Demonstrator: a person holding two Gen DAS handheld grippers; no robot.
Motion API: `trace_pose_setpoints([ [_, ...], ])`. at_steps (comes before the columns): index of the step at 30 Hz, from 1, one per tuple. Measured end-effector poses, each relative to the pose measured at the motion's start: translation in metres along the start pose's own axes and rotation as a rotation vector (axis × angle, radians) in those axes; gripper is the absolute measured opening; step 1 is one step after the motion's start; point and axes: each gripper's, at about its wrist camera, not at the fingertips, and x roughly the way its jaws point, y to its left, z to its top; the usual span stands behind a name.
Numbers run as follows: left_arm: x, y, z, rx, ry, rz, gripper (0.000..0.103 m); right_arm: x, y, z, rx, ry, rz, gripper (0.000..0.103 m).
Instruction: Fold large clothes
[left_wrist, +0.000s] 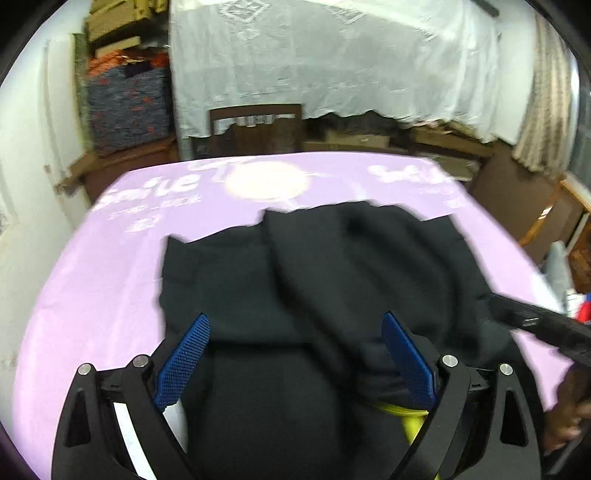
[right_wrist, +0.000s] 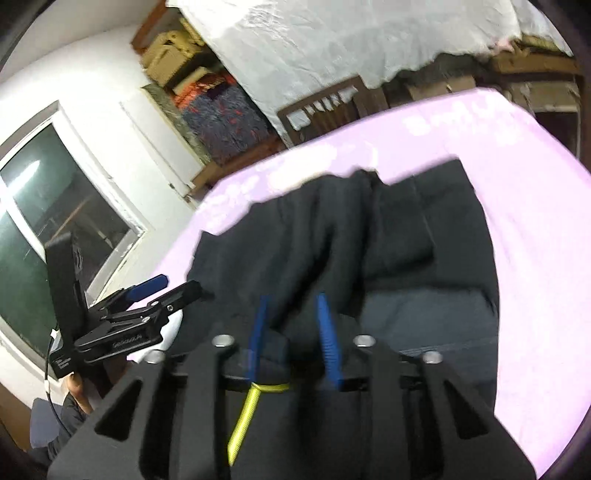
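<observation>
A large black garment (left_wrist: 314, 266) lies partly folded on a lilac printed sheet (left_wrist: 92, 266); it also shows in the right wrist view (right_wrist: 406, 236). My left gripper (left_wrist: 295, 325) is open, its blue pads wide apart over the garment's near edge, with nothing between them. My right gripper (right_wrist: 293, 306) is shut on a bunched fold of the black garment, which rises between its blue pads (right_wrist: 327, 332). A yellow-green trim (right_wrist: 245, 417) of the garment hangs below the pads. The left gripper also shows in the right wrist view (right_wrist: 162, 291), at the left.
A wooden chair (left_wrist: 255, 129) stands beyond the far edge of the sheet. Behind it hangs a white cloth (left_wrist: 332, 66) over stacked boxes. Folded blankets (left_wrist: 129, 99) are piled at the far left. A window (right_wrist: 48, 206) is in the left wall.
</observation>
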Motion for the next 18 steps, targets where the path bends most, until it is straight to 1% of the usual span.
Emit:
trace_pose_setpoints([
  [1, 0.004, -0.005, 0.002, -0.002, 0.011, -0.026, 0.095, 0.002, 0.004, 0.004, -0.015, 0.003, -0.001, 0.013],
  [2, 0.010, -0.009, 0.003, 0.001, 0.023, -0.036, 0.095, 0.006, 0.008, 0.009, -0.028, 0.008, 0.002, 0.012],
  [4, 0.032, -0.019, 0.000, 0.034, 0.064, -0.001, 0.095, 0.016, 0.012, 0.014, -0.036, 0.017, 0.007, 0.011],
  [6, 0.056, -0.020, -0.010, 0.055, 0.129, 0.050, 0.095, 0.028, 0.009, 0.013, -0.024, 0.035, 0.004, 0.011],
  [7, 0.064, -0.018, -0.013, 0.065, 0.147, 0.056, 0.095, 0.037, 0.008, 0.013, -0.016, 0.043, 0.002, 0.011],
  [10, 0.066, -0.022, -0.015, 0.099, 0.137, 0.074, 0.096, 0.065, -0.008, -0.001, 0.025, 0.105, -0.006, 0.011],
  [11, 0.068, -0.024, -0.017, 0.105, 0.134, 0.082, 0.097, 0.076, -0.015, -0.006, 0.051, 0.144, -0.014, 0.011],
  [15, 0.072, -0.023, -0.017, 0.110, 0.137, 0.082, 0.098, 0.083, -0.037, -0.004, 0.171, 0.167, 0.080, 0.008],
  [18, 0.071, -0.022, -0.017, 0.110, 0.138, 0.074, 0.097, 0.082, -0.037, -0.005, 0.172, 0.172, 0.091, 0.008],
])
